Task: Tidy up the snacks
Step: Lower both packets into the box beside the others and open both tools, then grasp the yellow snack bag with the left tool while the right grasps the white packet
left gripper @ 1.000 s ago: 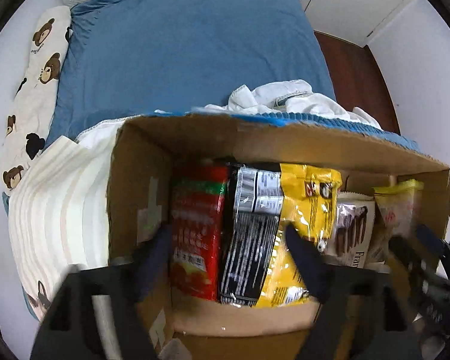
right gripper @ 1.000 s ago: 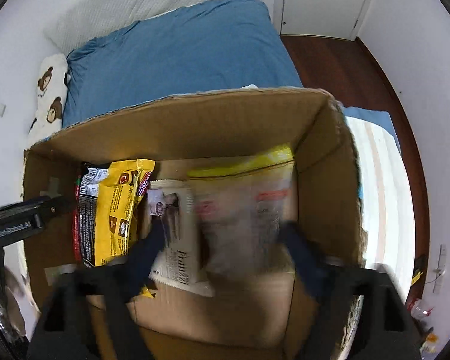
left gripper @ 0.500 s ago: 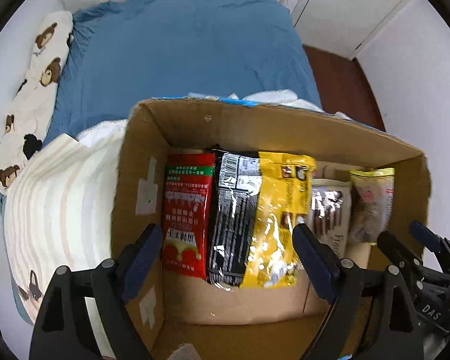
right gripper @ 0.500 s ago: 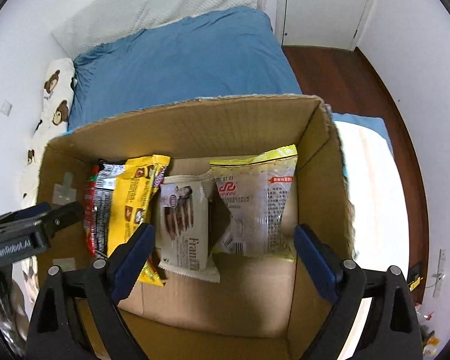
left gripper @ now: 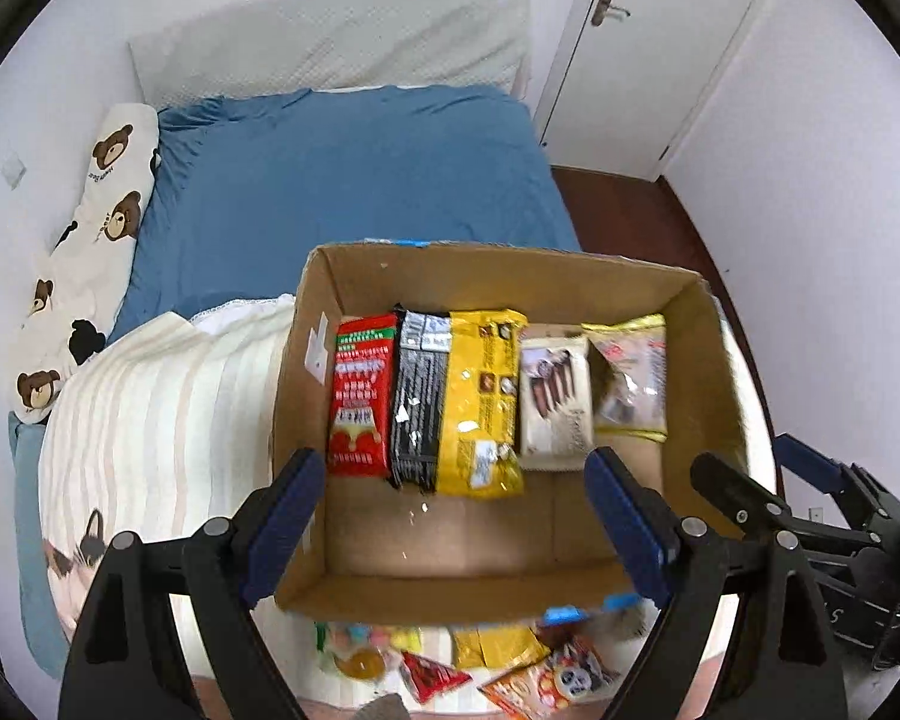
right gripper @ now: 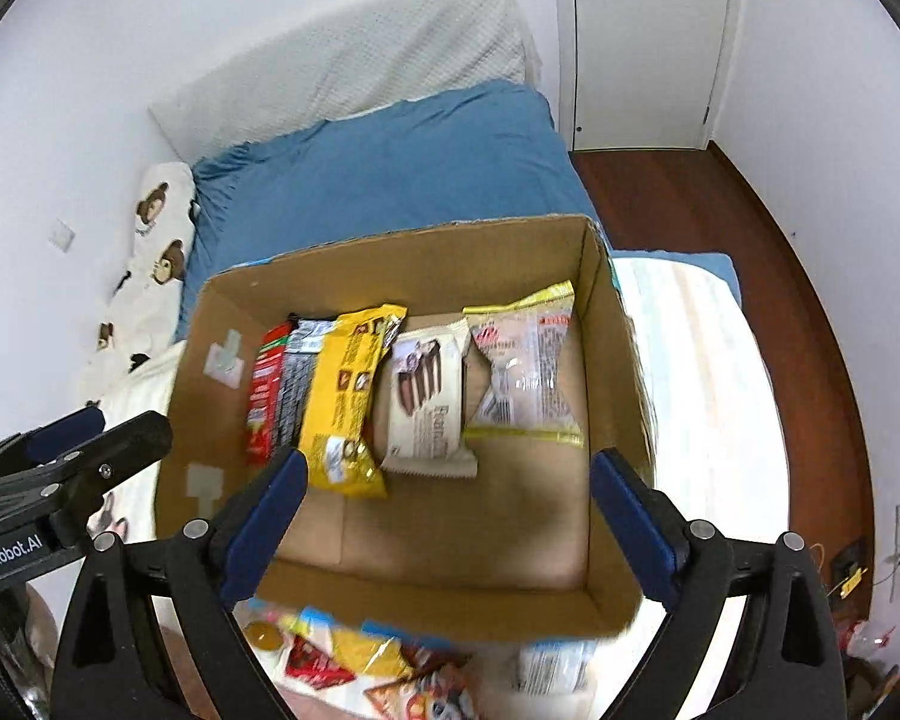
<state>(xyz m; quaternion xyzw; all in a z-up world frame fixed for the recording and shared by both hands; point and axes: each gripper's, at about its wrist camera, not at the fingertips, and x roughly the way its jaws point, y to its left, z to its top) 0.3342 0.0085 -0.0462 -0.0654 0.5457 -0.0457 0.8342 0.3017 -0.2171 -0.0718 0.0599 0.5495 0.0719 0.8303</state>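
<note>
An open cardboard box (left gripper: 600, 276) (right gripper: 390, 246) stands on the bed. Inside, side by side along its far part, lie a red pack (left gripper: 360, 396), a black pack (left gripper: 420, 402), a yellow pack (left gripper: 480, 402) (right gripper: 345, 396), a white wafer pack (left gripper: 555, 396) (right gripper: 426, 402) and a clear yellow-edged pack (left gripper: 630, 378) (right gripper: 525, 378). My left gripper (left gripper: 450, 504) is open and empty above the box's near side. My right gripper (right gripper: 444, 510) is open and empty above the box's near side too. Loose snack packs (left gripper: 480, 660) (right gripper: 378, 666) lie in front of the box.
The box rests on a striped cream blanket (left gripper: 162, 420) over a blue bed (left gripper: 354, 174). A bear-print pillow (left gripper: 84, 252) lies along the left wall. A white door (right gripper: 642, 42) and dark wood floor (right gripper: 750, 252) are at the right.
Both grippers have pulled back and up from the box, leaving the packs inside. The clear yellow-edged pack now lies released at the right end. Loose snacks below the box came into view.
</note>
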